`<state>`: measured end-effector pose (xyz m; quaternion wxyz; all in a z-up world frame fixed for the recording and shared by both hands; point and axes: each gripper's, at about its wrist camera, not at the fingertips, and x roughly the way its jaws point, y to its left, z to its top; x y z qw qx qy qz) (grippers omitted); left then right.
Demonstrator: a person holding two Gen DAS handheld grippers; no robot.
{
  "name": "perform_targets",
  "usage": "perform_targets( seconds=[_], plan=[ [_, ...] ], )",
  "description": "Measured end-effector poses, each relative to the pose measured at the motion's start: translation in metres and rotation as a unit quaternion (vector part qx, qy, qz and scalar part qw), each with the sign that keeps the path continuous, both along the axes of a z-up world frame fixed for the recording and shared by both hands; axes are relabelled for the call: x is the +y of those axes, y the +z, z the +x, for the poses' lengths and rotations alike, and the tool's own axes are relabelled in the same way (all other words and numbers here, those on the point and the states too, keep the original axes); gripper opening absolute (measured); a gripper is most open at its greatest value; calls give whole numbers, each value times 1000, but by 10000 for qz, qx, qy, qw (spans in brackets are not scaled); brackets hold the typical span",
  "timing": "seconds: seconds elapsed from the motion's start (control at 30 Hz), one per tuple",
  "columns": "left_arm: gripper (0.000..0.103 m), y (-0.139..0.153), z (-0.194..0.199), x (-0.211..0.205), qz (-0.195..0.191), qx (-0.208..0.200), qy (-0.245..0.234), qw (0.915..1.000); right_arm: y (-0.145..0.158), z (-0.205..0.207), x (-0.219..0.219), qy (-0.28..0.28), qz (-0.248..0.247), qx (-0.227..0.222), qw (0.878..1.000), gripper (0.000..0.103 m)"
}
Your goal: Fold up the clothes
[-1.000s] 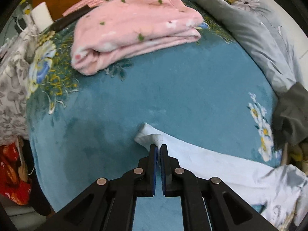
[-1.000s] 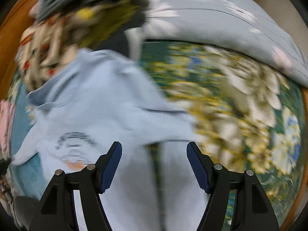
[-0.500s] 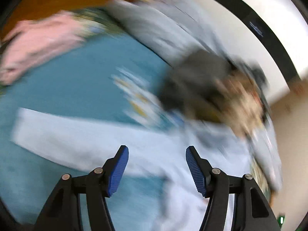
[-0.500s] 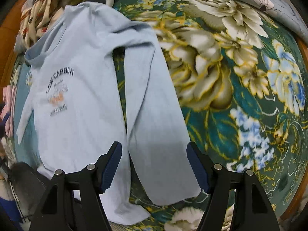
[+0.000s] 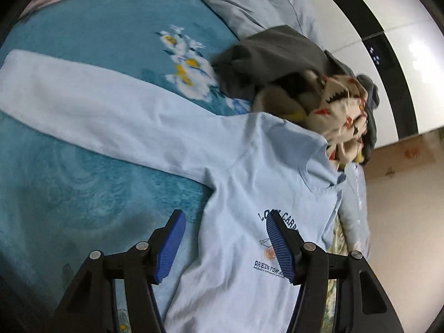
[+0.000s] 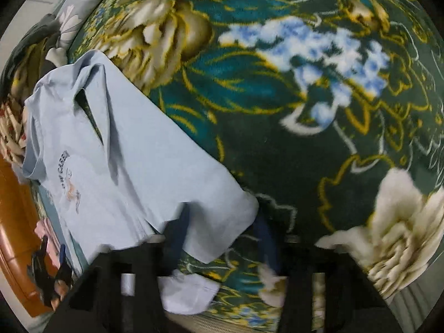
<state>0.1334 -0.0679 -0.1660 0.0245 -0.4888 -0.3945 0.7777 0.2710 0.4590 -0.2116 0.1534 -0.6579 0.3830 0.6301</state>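
The left gripper [image 5: 223, 245] stands wide open over the chest print of the pale blue long-sleeved cotton shirt [image 5: 172, 138], holding nothing, while the right gripper [image 6: 222, 236], also spread, has one sleeve cuff lying between its blurred fingers without a grip. The shirt lies face up on the teal floral plush blanket [image 5: 83, 194], one sleeve stretched out straight. A second ago the left gripper pinched that sleeve's cuff; it has since let go.

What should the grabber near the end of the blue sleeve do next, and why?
Probably close the right gripper on the sleeve end. Its fingers are apart, with the sleeve's edge lying between them on the flowery blanket. The shirt lies flat and unfolded, and the left gripper is open and holds nothing, so pinching this sleeve looks like the first step of a fold.
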Motion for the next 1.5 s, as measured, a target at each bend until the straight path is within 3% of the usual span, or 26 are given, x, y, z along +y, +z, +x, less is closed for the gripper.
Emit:
perform_targets(
  seconds=[0.03, 0.13, 0.27, 0.37, 0.47, 0.63, 0.77, 0.87, 0.97, 1.07, 1.23, 1.37, 1.5],
  plan=[
    [64, -1, 2, -3, 66, -12, 61, 10000, -1, -2, -3, -34, 78, -58, 9999, 7],
    [64, 1, 5, -9, 103, 26, 154, 9998, 9, -13, -3, 6, 331, -41, 9994, 5],
    [64, 4, 8, -17, 153, 75, 277, 9995, 53, -35, 33, -98, 1169, 402, 9923, 4],
    [64, 5, 11, -21, 193, 85, 371, 9991, 94, -51, 75, -442, 2031, 728, 9754, 4],
    [64, 6, 11, -21, 193, 86, 388, 9990, 119, -67, 102, -447, 2729, 865, 9571, 4],
    [64, 5, 10, -20, 130, 13, 397, 9991, 126, -80, 113, -585, 3114, 747, 9455, 4],
    [66, 3, 10, -22, 124, -40, 463, 9988, 145, -101, 124, -629, 2676, 1046, 9558, 4],
    [66, 0, 9, -23, 132, -87, 502, 9986, 182, -128, 81, 180, 2558, 1447, 9557, 4],
    [66, 1, 8, -21, 65, -48, 475, 9988, 213, -155, 11, 1039, 1756, 2116, 9558, 4],
    [66, 6, 11, -23, -19, 75, 516, 9986, 222, -187, -71, 1892, 916, 2582, 9429, 4],
    [66, 11, 21, -38, -86, 227, 845, 9961, 182, -230, -224, 3223, 27, 2583, 9107, 4],
    [66, 10, 27, -52, -72, 243, 1138, 9932, 130, -245, -332, 4039, -42, 2293, 8856, 4],
    [66, 9, 30, -64, -92, 255, 1314, 9910, 86, -254, -390, 4424, 149, 1955, 8751, 4]
  ],
)
